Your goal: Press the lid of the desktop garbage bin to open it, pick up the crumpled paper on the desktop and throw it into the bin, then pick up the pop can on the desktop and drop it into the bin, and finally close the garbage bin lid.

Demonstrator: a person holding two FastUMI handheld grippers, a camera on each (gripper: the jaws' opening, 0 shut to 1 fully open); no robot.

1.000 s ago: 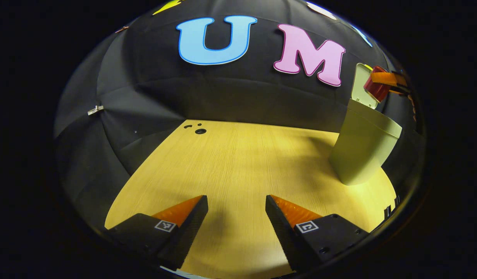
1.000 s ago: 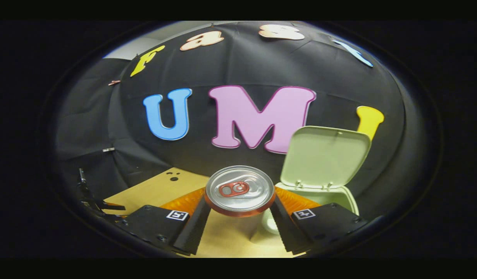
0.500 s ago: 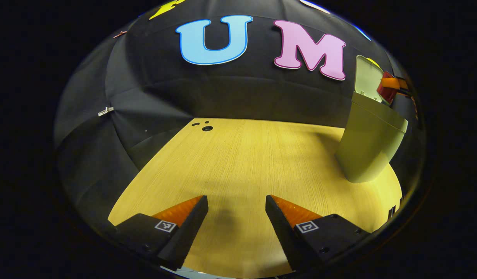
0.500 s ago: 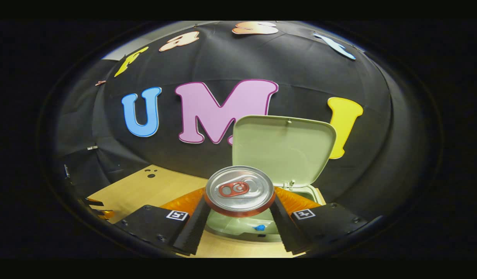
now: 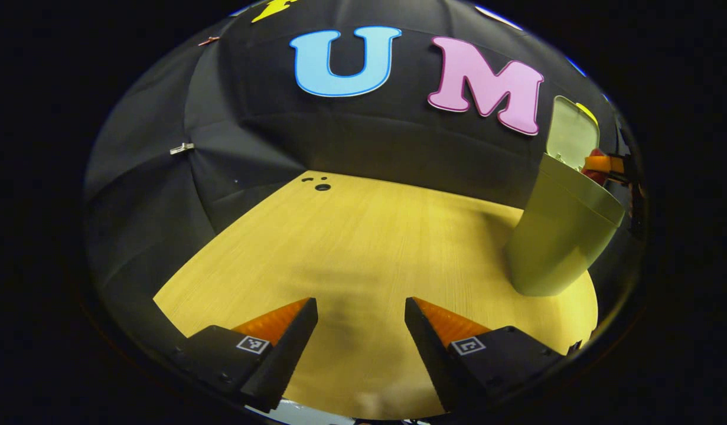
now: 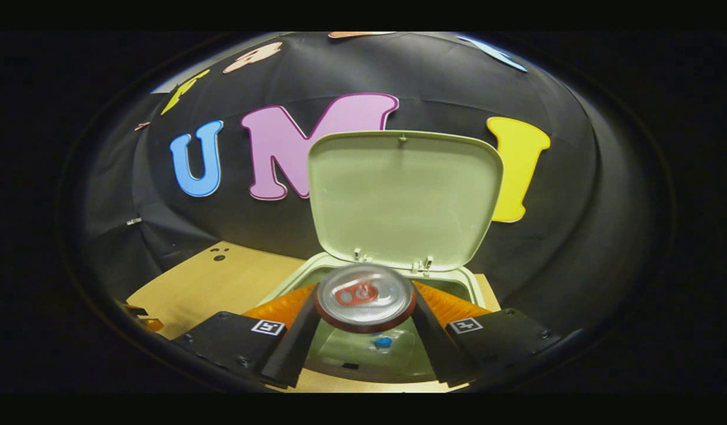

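Note:
The pale green bin (image 6: 469, 283) stands with its lid (image 6: 404, 198) swung upright. My right gripper (image 6: 365, 307) is shut on the pop can (image 6: 365, 292), held upright directly above the bin's mouth; its silver top with a red tab faces the camera. Inside the bin lies something pale with a blue spot (image 6: 382, 342). In the left gripper view the bin (image 5: 561, 236) sits at the far right of the wooden table (image 5: 369, 236), with the red can (image 5: 593, 168) at its rim by the lid (image 5: 570, 127). My left gripper (image 5: 360, 330) hovers open over the table, holding nothing.
Small dark holes (image 5: 322, 186) mark the table's far left corner. The black cloth wall closes in the table behind and to the left. The bin stands close to the table's right edge.
My right gripper has carried the can rightward and forward, from beside the bin to over its open mouth. The left gripper's view has shifted only slightly; it stays open.

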